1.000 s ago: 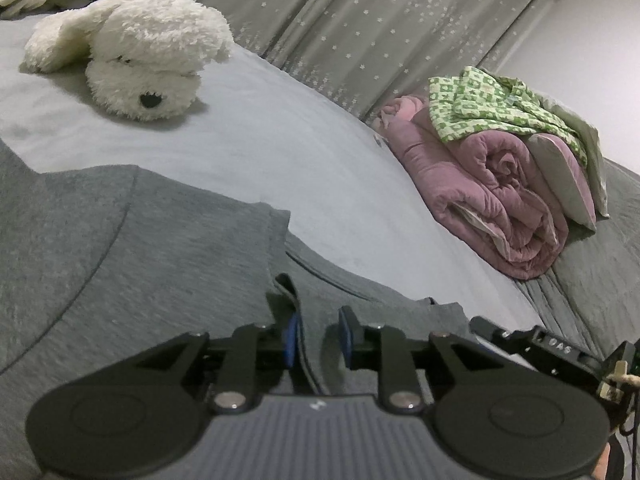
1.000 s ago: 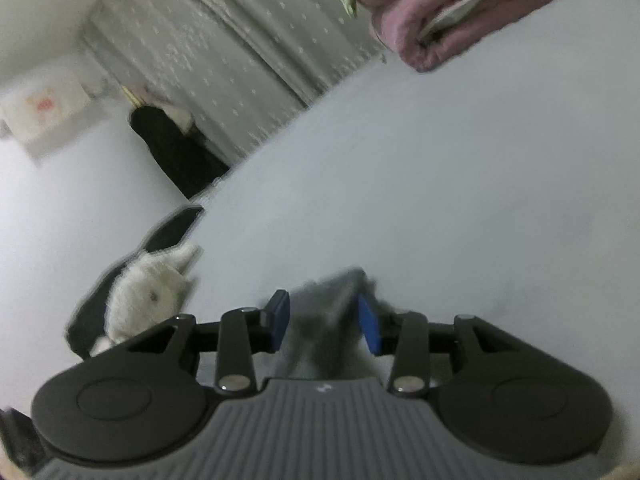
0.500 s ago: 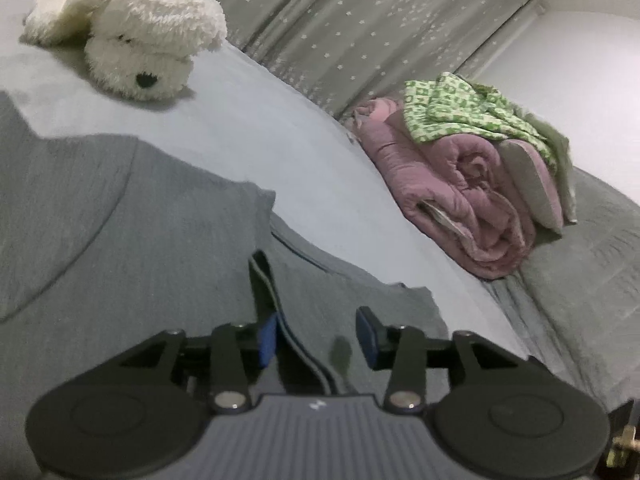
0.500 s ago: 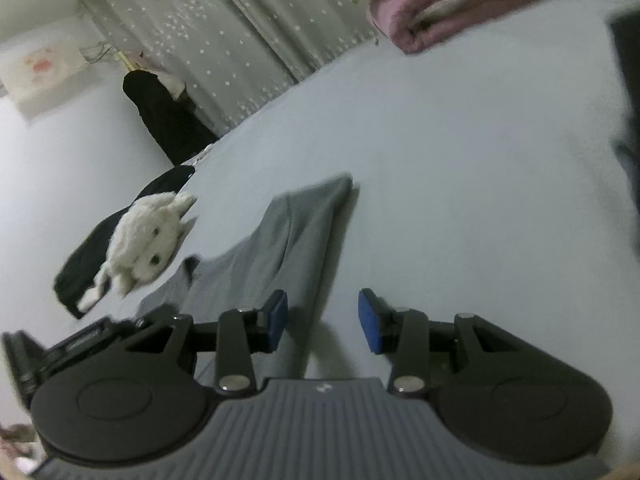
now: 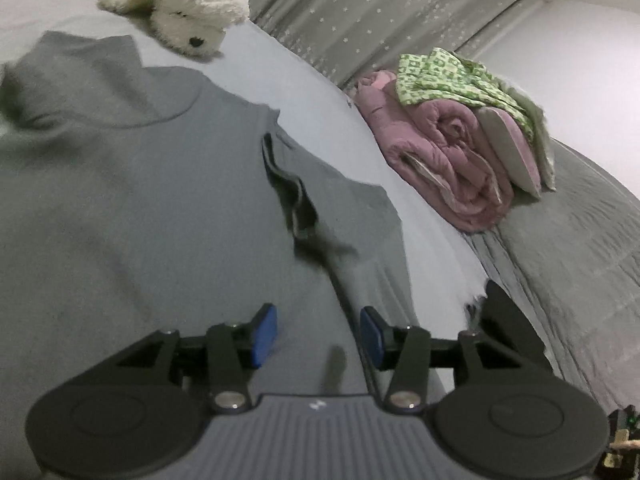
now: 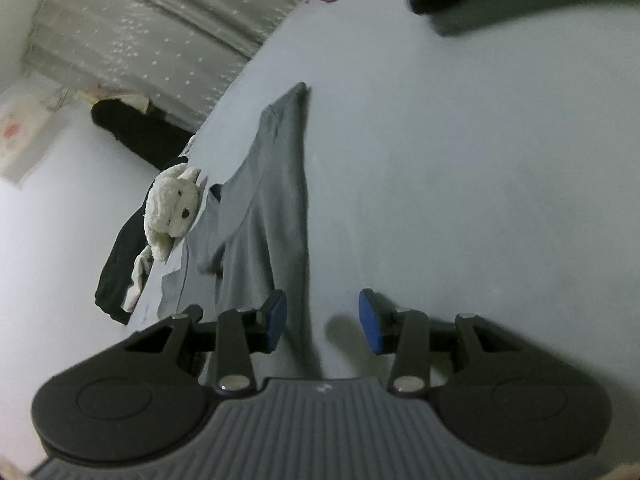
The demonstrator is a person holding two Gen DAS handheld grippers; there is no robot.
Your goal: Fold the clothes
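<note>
A grey T-shirt (image 5: 132,184) lies spread on the bed, its collar toward the far left and one sleeve folded in over the body with a dark crease (image 5: 296,204). My left gripper (image 5: 318,334) is open and empty, just above the shirt's lower part. In the right wrist view the same shirt (image 6: 272,184) shows as a long strip running away from me. My right gripper (image 6: 322,316) is open and empty, over the shirt's right edge and the bare sheet.
A white plush dog (image 5: 180,8) lies beyond the shirt's collar; it also shows in the right wrist view (image 6: 172,204). A rolled pink quilt (image 5: 448,148) with a green patterned cloth (image 5: 452,76) sits at the right. Dark clothes (image 6: 120,264) lie by the bed's far edge. Grey curtains hang behind.
My left gripper let go of the sleeve fold, opened wide and drew back. My right gripper released the grey cloth and pulled back, so the whole shirt edge shows.
</note>
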